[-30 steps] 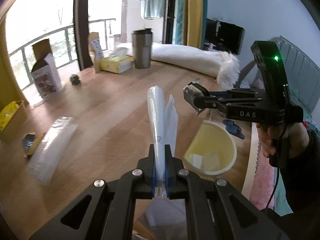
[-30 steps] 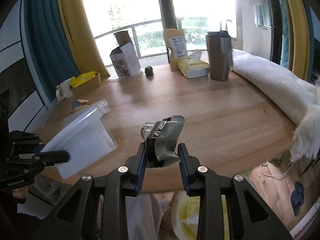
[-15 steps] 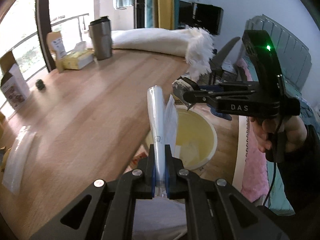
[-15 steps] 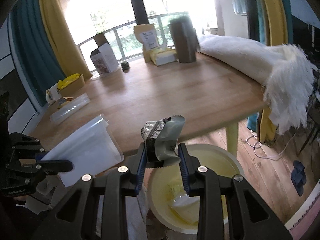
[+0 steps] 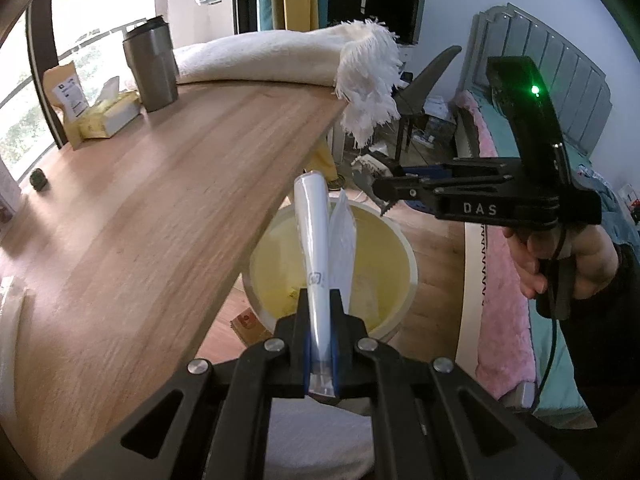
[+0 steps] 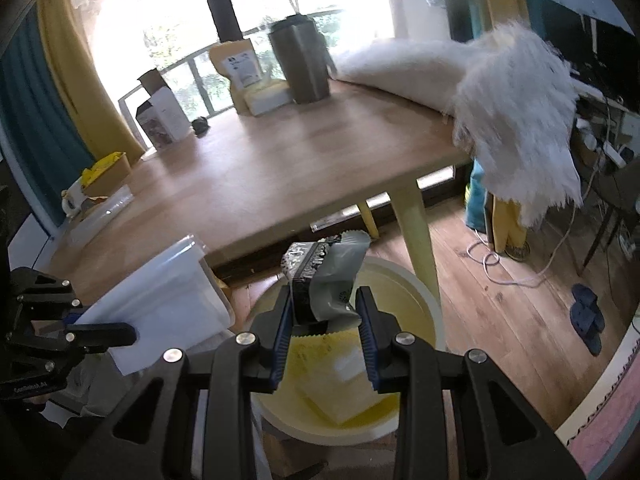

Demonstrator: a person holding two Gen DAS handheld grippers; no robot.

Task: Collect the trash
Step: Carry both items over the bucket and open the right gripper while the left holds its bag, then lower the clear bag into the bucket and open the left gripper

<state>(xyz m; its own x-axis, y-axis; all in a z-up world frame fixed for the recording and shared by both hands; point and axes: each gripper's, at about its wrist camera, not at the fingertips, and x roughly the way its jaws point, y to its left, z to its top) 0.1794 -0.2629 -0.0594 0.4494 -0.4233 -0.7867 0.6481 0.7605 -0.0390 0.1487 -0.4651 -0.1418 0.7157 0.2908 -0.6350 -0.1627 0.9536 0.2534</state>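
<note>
Trash sits in both grippers: the left gripper [image 5: 320,344] is clamped on a clear plastic bag [image 5: 314,248], and the right gripper [image 6: 324,320] is clamped on a grey snack wrapper [image 6: 332,280]. Both hang above the yellow bin [image 6: 420,292] on the floor. Farther off, the desk [image 6: 280,160] carries a steel tumbler [image 6: 302,64] and white blanket [image 6: 516,100].

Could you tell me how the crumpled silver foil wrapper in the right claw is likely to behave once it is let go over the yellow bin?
The crumpled silver foil wrapper looks thin and creased, so it is probably very light and may flutter rather than drop straight. It keeps its bent shape between the fingers of the right claw, so it seems semi-stiff, not floppy. Since the round yellow plastic bin sits directly below, it should probably land inside.
</note>
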